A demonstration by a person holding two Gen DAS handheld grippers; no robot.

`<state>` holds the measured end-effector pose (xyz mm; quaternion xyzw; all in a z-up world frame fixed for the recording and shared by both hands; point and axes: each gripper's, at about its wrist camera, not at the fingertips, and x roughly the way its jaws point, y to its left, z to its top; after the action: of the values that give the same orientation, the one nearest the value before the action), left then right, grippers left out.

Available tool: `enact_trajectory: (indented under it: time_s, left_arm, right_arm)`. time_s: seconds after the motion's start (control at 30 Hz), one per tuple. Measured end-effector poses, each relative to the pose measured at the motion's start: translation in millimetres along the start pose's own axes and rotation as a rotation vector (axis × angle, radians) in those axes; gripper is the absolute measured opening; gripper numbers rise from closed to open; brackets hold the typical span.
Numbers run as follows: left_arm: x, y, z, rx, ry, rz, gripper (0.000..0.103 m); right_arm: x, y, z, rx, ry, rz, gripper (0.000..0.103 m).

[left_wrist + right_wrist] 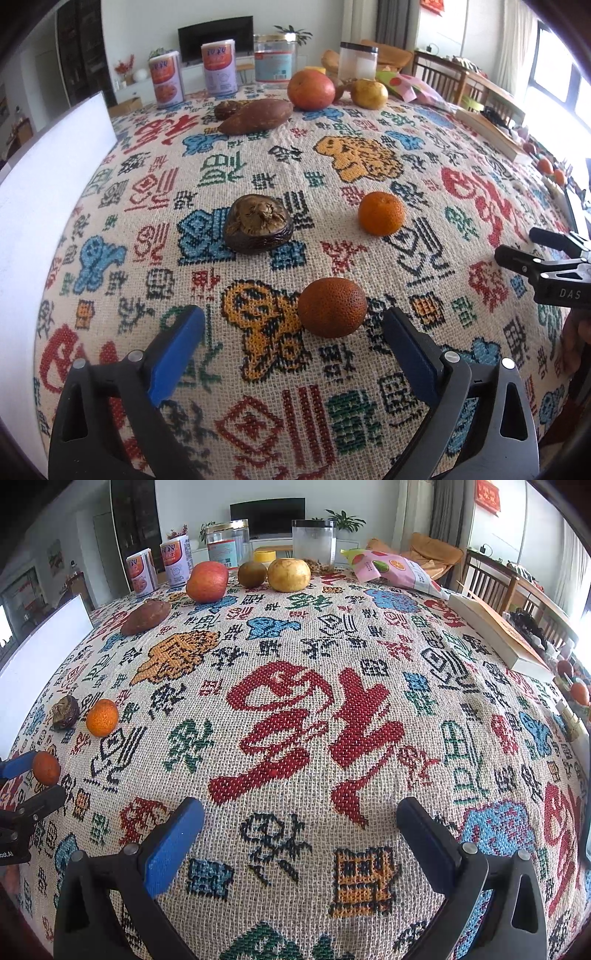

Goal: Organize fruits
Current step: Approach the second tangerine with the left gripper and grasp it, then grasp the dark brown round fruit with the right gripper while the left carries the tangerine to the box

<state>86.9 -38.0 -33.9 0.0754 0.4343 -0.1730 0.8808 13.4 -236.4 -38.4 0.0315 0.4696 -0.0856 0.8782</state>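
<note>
Jaws wide on my left gripper (291, 332), a dark orange (332, 307) lying between them on the surface (369, 229); my right gripper (299, 827) gapes over bare cloth.

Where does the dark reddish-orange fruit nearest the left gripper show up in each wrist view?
Left wrist view: the dark orange fruit lies low of centre, just ahead of the open left gripper, nearer its right finger.
Right wrist view: the same fruit sits at the far left edge, beside the left gripper's blue fingertip.
Shared landmark: the brighter orange lying just beyond it on the tablecloth.
</note>
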Motion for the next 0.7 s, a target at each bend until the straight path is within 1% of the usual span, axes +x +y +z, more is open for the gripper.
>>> enact_trajectory:
  time_s: [0.03,0.07,0.2,0.3,0.4,0.5,0.53,0.6,0.67,0.7]
  left_arm:
    - [-1.5,0.2,-0.2,0.0,-0.006,-0.005,0.088]
    - [-3.3,0.4,-0.3,-0.001,-0.014,-0.016,0.085]
    - [-10.2,0.5,0.6,-0.019,-0.05,-0.073,0.083]
    - [-10.6,-3.0,1.7,-0.011,-0.056,-0.085,0.081]
    - [-7.2,-4.4,1.2,-0.006,-0.042,-0.092,0.065]
    - [-7.1,-3.3,1.7,-0.014,-0.044,-0.096,0.063]
    - [-7.1,-2.7,1.8,-0.018,-0.046,-0.1,0.061]
    - [-6.7,-2.4,1.6,-0.021,-0.046,-0.109,0.052]
    - [-7.0,-2.4,1.4,-0.019,-0.048,-0.129,0.031]
    - [-8.1,-2.0,1.3,-0.021,-0.054,-0.137,0.031]
  right_arm:
    - [0.0,-0.1,0.1,0.0,0.0,0.0,0.103]
    - [0.0,-0.1,0.1,0.0,0.0,0.0,0.103]
    - [0.0,-0.1,0.2,0.0,0.0,0.001,0.103]
    - [0.0,0.1,0.0,0.0,0.0,0.001,0.103]
    - [0.1,0.1,0.1,0.0,0.0,0.001,0.103]
    - [0.1,0.0,0.2,0.0,0.0,0.001,0.103]
    - [0.1,0.0,0.2,0.0,0.0,0.001,0.103]
    - [0.1,0.0,0.2,0.001,0.0,0.001,0.103]
    - [0.1,0.0,0.3,0.001,0.0,0.001,0.103]
    - [0.1,0.0,0.3,0.001,0.0,0.001,0.103]
